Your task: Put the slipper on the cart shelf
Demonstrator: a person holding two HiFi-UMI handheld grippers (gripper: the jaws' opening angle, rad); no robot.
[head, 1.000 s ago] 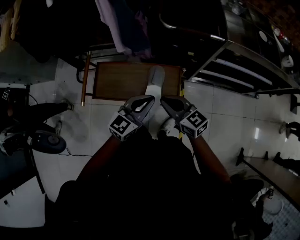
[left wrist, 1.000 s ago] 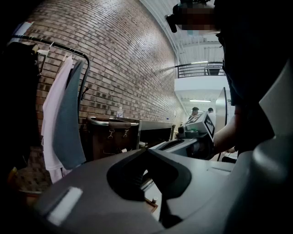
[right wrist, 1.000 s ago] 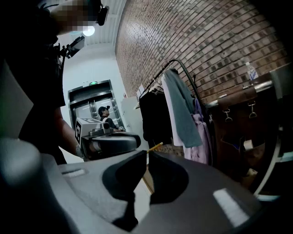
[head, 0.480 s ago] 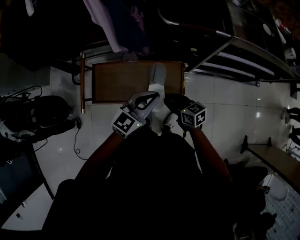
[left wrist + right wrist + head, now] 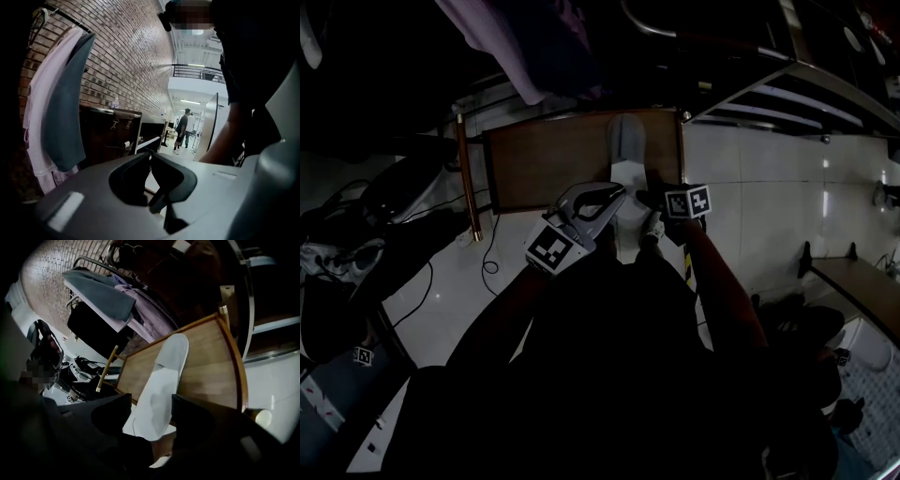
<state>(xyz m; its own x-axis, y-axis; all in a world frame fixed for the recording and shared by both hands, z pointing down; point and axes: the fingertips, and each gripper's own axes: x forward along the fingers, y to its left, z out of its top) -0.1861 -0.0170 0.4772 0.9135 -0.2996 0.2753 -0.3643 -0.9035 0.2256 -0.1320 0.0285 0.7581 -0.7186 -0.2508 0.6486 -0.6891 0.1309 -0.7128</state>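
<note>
A pale grey slipper [image 5: 626,141] lies lengthwise on the wooden cart shelf [image 5: 544,159], toe away from me. In the right gripper view the slipper [image 5: 164,376] has its heel hanging over the shelf's [image 5: 211,362] near edge. My right gripper [image 5: 151,401] has just been opening; its jaws stand apart on either side of the heel without pressing it. In the head view the right gripper [image 5: 645,199] sits low at the slipper's heel. My left gripper [image 5: 614,192] hovers beside it, shut and holding nothing; its tips [image 5: 150,152] meet.
Clothes [image 5: 534,47] hang on a rack behind the cart against a brick wall [image 5: 126,56]. A metal rail and steps [image 5: 787,94] rise at the right. Dark equipment and cables [image 5: 384,234] lie on the tiled floor at left. People [image 5: 183,129] stand far off.
My right gripper has dropped toward the shelf, rolled, and its jaws have parted around the slipper's heel. The left gripper has edged forward and slightly down.
</note>
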